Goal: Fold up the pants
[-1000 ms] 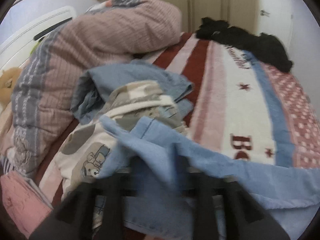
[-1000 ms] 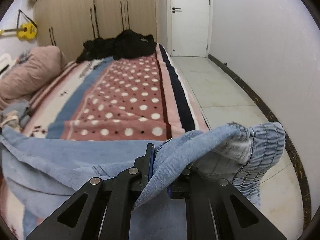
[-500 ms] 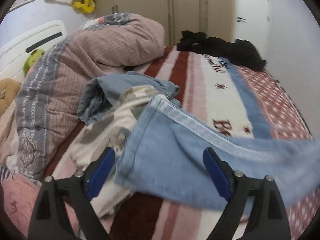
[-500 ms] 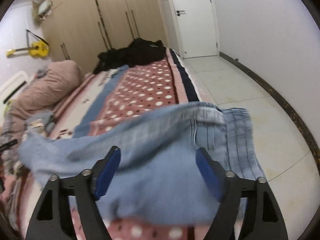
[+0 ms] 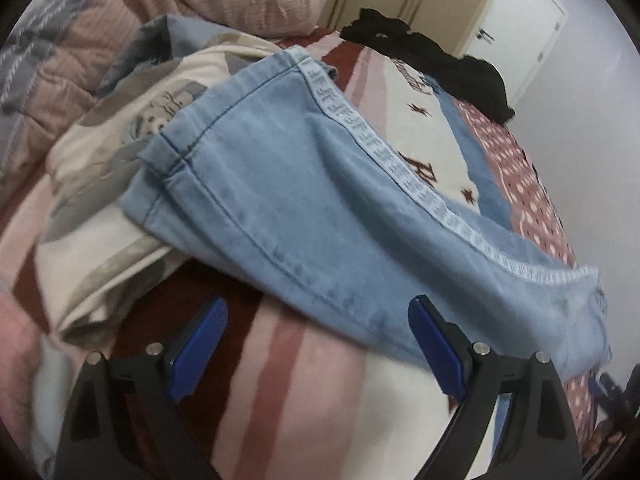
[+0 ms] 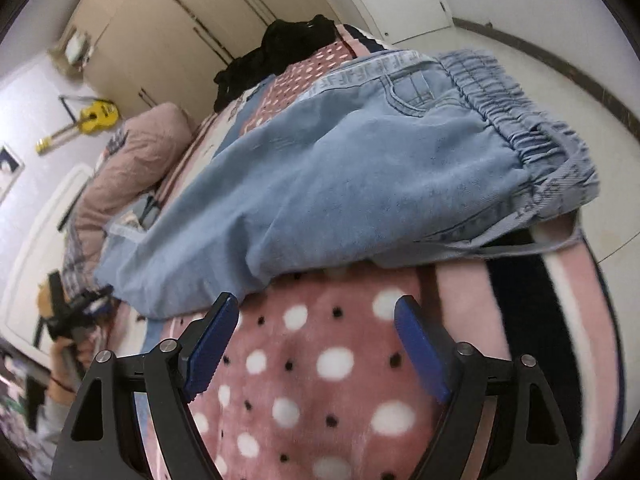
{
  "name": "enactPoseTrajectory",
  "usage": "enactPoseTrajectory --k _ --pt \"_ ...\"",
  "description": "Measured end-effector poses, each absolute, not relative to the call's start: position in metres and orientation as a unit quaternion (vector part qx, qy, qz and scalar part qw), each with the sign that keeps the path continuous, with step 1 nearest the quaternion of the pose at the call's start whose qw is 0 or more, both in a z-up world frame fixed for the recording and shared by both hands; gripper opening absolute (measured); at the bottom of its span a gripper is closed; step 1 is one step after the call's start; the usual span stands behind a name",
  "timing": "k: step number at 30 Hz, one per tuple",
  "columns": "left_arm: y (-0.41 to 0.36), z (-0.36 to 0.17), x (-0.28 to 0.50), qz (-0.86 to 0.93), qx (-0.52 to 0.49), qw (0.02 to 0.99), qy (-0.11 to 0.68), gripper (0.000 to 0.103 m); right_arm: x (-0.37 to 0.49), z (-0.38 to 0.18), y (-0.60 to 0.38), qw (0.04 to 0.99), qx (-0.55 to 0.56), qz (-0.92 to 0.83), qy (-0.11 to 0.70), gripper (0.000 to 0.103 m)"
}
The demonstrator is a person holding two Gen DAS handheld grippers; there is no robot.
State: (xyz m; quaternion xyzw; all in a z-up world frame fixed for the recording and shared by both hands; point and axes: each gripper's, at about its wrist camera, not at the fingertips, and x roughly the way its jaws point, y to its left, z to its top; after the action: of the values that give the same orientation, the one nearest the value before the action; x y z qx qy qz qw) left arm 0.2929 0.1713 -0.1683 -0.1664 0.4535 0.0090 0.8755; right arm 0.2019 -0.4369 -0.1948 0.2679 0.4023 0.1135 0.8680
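Light blue denim pants [image 5: 320,184] lie stretched across the bed with a white lettered side stripe. The leg hems show in the left wrist view, the elastic waistband [image 6: 516,104] in the right wrist view, near the bed's edge. My left gripper [image 5: 316,332] is open and empty, just short of the legs' near edge. My right gripper [image 6: 316,328] is open and empty, just short of the pants' [image 6: 360,168] hip area. The left gripper also shows far left in the right wrist view [image 6: 76,312].
The pants' leg ends rest on a cream cartoon-print garment [image 5: 132,128]. A pink quilt [image 5: 120,12] is heaped behind it. A black clothes pile [image 5: 432,60] lies at the bed's far end. The patterned blanket [image 6: 320,380] covers the bed; floor [image 6: 540,52] lies beyond the waistband.
One second ago both grippers were shut on the pants. They let go, the pants dropped flat on the bed, and both grippers have moved down close to the near edge.
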Motion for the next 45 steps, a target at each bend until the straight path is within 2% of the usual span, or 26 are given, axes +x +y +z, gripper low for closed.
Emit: enactPoseTrajectory --k 4,5,7,8,9,11,12,13,14,16,19,30,39,45 --pt "0.183 -0.184 0.314 0.031 -0.212 0.868 0.447 0.09 0.225 -0.199 -0.445 0.865 0.295 0.092 0.395 0.079" --pt "0.185 -0.187 0.319 0.04 -0.219 0.868 0.444 0.088 0.232 -0.2 -0.447 0.865 0.306 0.083 0.39 0.079" --pt "0.187 -0.188 0.326 0.063 -0.216 0.873 0.432 0.075 0.239 -0.203 -0.453 0.864 0.324 0.067 0.38 0.079" --pt "0.186 -0.188 0.328 0.071 -0.211 0.875 0.429 0.059 0.244 -0.203 -0.456 0.865 0.334 0.053 0.371 0.079" --pt "0.187 -0.187 0.329 0.075 -0.211 0.877 0.425 0.037 0.248 -0.203 -0.459 0.867 0.337 0.04 0.366 0.078" --pt "0.187 -0.181 0.326 0.083 -0.213 0.884 0.407 0.016 0.253 -0.202 -0.459 0.872 0.326 0.009 0.364 0.068" --pt "0.186 -0.177 0.324 0.087 -0.207 0.889 0.398 0.009 0.255 -0.2 -0.457 0.879 0.307 -0.016 0.365 0.051" --pt "0.184 -0.171 0.321 0.09 -0.193 0.898 0.386 0.007 0.256 -0.199 -0.456 0.882 0.298 -0.024 0.363 0.04" --pt "0.181 -0.165 0.317 0.092 -0.171 0.907 0.375 0.006 0.255 -0.197 -0.455 0.886 0.293 -0.027 0.357 0.035" --pt "0.181 -0.155 0.312 0.103 -0.144 0.915 0.362 0.005 0.253 -0.19 -0.452 0.89 0.29 -0.03 0.351 0.019" --pt "0.197 -0.14 0.301 0.107 -0.16 0.916 0.352 0.005 0.247 -0.185 -0.45 0.893 0.289 -0.039 0.342 0.011" --pt "0.212 -0.118 0.237 0.102 -0.122 0.923 0.35 0.005 0.178 -0.169 -0.443 0.895 0.281 0.0 0.346 0.008" --pt "0.214 -0.131 0.142 0.064 -0.089 0.912 0.394 0.005 0.067 -0.163 -0.442 0.893 0.272 0.009 0.358 0.008" --pt "0.21 -0.144 0.119 0.049 -0.086 0.903 0.419 0.009 0.039 -0.168 -0.436 0.894 0.243 0.002 0.376 0.01"
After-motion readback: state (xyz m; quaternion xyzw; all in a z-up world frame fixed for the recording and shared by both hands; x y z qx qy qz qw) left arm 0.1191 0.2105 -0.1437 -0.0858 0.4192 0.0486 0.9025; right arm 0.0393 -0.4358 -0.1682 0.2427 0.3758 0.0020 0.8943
